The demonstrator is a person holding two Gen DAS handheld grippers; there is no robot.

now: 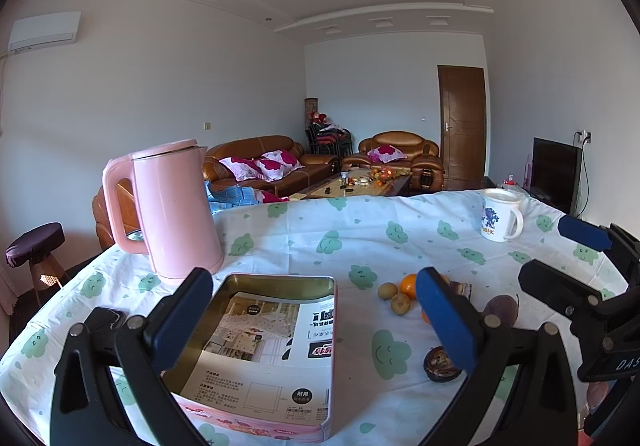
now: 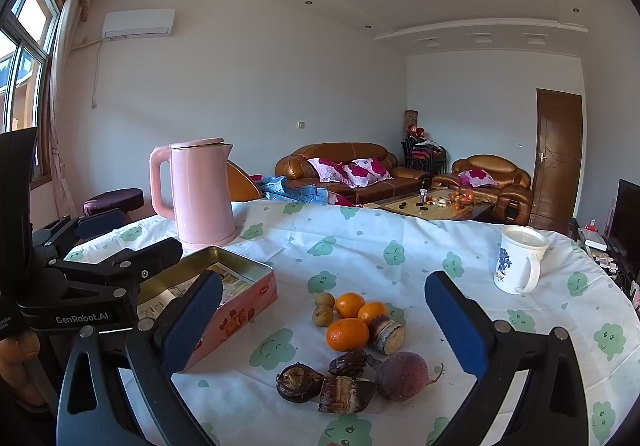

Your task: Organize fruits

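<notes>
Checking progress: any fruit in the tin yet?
No. The tin holds only a printed paper sheet, and the oranges lie on the tablecloth.

Black tool (image 2: pixel 324 322), blue pads (image 2: pixel 192 320)

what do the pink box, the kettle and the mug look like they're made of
Pink box: likely thin metal tin; its inner walls are gold and shiny with a rolled rim, and the outside is printed. A paper leaflet lies inside.
Pink kettle: looks like matte plastic with a smooth, dull sheen and a thin metallic ring under the lid.
White mug: glossy, printed; plastic or ceramic, cannot tell which.
</notes>
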